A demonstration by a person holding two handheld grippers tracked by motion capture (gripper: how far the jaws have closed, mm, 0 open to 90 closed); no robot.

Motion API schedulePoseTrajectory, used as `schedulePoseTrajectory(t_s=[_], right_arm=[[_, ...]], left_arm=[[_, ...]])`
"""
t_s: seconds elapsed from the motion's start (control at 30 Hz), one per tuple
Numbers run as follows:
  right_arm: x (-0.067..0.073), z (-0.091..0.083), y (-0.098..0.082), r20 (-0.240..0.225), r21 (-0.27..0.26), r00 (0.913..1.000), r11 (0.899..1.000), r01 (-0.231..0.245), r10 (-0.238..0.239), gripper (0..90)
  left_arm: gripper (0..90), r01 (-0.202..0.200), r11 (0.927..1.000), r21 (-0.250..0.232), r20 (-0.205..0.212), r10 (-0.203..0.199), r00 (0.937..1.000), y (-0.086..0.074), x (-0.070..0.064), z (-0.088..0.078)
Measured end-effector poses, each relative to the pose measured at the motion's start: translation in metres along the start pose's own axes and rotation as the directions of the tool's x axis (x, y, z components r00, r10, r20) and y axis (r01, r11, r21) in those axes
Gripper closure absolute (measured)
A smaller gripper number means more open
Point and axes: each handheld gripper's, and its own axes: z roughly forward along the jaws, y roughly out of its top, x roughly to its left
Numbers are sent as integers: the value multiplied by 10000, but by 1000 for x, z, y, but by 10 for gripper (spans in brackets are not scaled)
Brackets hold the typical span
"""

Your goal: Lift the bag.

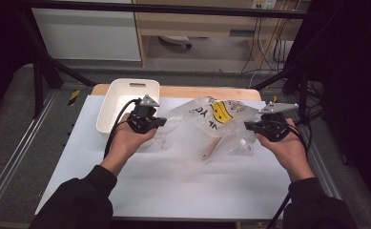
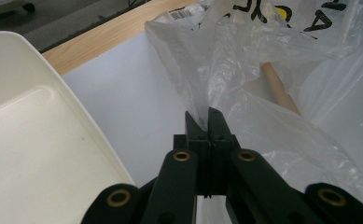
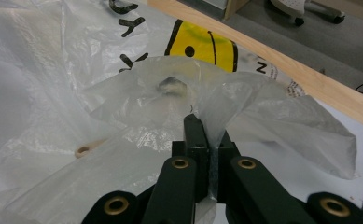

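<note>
High view: clear crinkled plastic bag w/ yellow smiley print [image 1: 211, 121] lain on white surface [image 1: 173, 181], held betw. left hand-held gripper [image 1: 160, 121] & right hand-held gripper [image 1: 248, 125], white rectangular plastic tub [image 1: 126, 95] beside left one, left gripper view: jaws clamped on bag edge, wooden stick [image 2: 279, 91] seen inside, right gripper view: jaws pinched on bag film.

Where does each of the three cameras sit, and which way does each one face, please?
High view: above the person's side, looking forward and down on the white table; forearms, hands, left gripper, right gripper.
Left gripper view: rides that gripper, facing the clear plastic bag beside the white plastic bin; black jaws shut.
Right gripper view: rides that gripper, facing the bag's yellow smiley print; jaws shut.
Shared: the bag and the wooden handle inside.
</note>
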Motion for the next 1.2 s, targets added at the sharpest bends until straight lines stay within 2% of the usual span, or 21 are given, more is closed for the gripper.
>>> schedulePoseTrajectory(t_s=[0.13, 0.33, 0.5, 0.73, 0.93, 1.2], right_arm=[[-6, -5, 7, 89, -133, 9999, 9999, -68, 69, 900], [-17, -7, 17, 159, -201, 9996, 9995, -229, 232, 900], [-22, -5, 23, 138, -270, 9992, 9990, -361, 364, 900], [-30, 0, 34, 8, -502, 9976, 9963, -696, 697, 900], [-36, 2, 41, -76, -638, 9955, 9935, -946, 943, 900], [-44, 2, 49, -173, -895, 9920, 9880, -1259, 1249, 900]], left_arm=[[900, 50, 10000, -40, 3, -50, 10000, 6, 4, -2], [900, 354, 9993, -139, 21, -354, 9994, 13, 13, -5], [900, 429, 9990, -157, -134, -431, 9990, 18, 19, -6], [900, 761, 9965, -340, -145, -766, 9970, 28, 30, -10], [900, 844, 9956, -409, -267, -855, 9960, 35, 37, -14], [900, 1193, 9908, -642, -273, -1213, 9922, 44, 47, -20]])
